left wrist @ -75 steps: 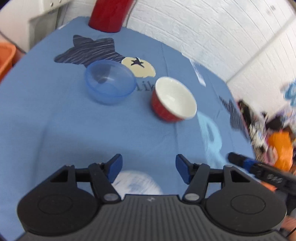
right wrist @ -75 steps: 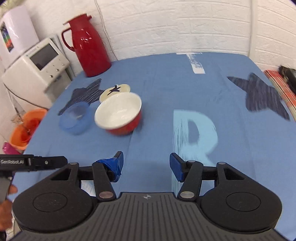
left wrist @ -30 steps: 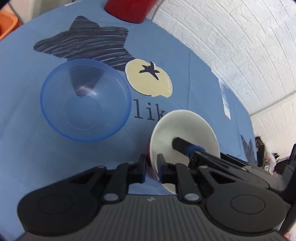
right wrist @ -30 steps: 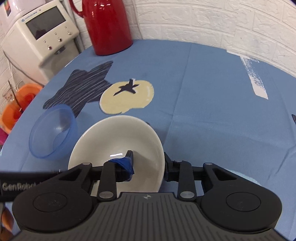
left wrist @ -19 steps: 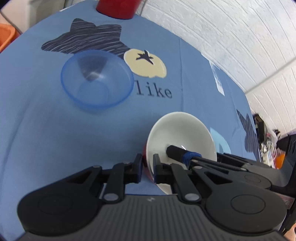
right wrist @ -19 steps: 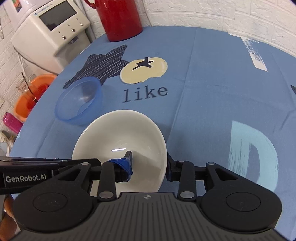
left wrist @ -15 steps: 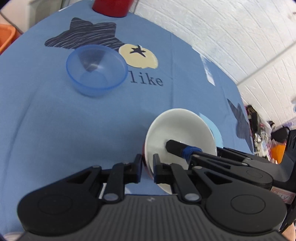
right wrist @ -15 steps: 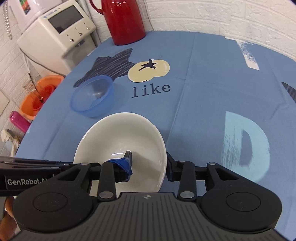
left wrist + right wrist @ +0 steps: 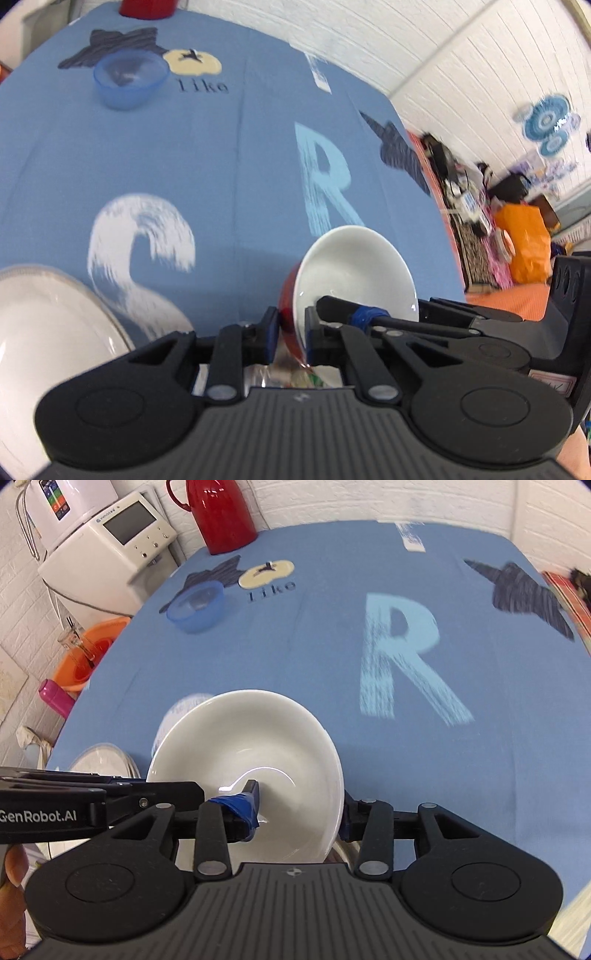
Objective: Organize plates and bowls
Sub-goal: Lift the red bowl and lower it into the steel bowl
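A red bowl [image 9: 354,269] with a white inside [image 9: 243,760] hangs above the table's near edge, held from both sides. My left gripper [image 9: 290,332] is shut on its left rim. My right gripper [image 9: 299,814] is shut on the opposite rim, one finger inside the bowl and one outside. A clear blue bowl [image 9: 129,79] [image 9: 197,605] sits far back on the blue cloth near the word "like". A white plate [image 9: 44,332] [image 9: 101,762] lies at the near left edge.
A red thermos jug [image 9: 221,515] stands at the table's back edge. A white appliance [image 9: 118,539] and an orange basin [image 9: 86,651] are off the table's left side. Clutter and an orange bag [image 9: 524,240] lie beyond the right edge.
Both grippers closed on the red bowl, lifted it and carried it back toward the near edge. The blue bowl stays put and now looks far away. The white plate has come into view.
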`<state>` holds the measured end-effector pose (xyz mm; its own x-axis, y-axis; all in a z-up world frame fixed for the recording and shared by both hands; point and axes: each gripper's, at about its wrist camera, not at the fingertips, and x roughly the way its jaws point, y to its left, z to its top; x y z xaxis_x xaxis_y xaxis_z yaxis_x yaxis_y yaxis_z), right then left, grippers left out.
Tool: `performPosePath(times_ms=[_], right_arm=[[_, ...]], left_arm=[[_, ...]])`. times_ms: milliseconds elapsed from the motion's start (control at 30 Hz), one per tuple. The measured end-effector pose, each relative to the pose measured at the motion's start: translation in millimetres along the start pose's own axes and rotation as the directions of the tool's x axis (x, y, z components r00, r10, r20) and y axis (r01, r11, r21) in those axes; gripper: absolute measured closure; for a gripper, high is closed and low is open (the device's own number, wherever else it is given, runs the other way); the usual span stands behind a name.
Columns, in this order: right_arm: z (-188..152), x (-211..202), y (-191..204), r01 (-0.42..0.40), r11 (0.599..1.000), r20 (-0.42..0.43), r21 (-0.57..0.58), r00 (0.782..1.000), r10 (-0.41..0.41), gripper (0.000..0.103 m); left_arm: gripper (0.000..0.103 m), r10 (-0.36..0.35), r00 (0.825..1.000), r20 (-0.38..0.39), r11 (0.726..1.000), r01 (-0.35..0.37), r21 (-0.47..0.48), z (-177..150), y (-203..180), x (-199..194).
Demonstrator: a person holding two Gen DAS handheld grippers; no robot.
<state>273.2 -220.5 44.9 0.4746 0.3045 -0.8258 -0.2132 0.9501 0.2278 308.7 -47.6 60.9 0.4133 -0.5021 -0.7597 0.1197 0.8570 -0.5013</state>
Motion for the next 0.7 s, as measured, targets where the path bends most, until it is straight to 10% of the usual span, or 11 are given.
performPosePath(times_ms=[700], right_arm=[[-48,0,-10,0.046,0.999,0.033,-0.006,0.998,-0.045,0.073]], left_arm=[[0.098,-0.001,0.998,-0.065,0.998,0.005,0.059,-46,2,16]])
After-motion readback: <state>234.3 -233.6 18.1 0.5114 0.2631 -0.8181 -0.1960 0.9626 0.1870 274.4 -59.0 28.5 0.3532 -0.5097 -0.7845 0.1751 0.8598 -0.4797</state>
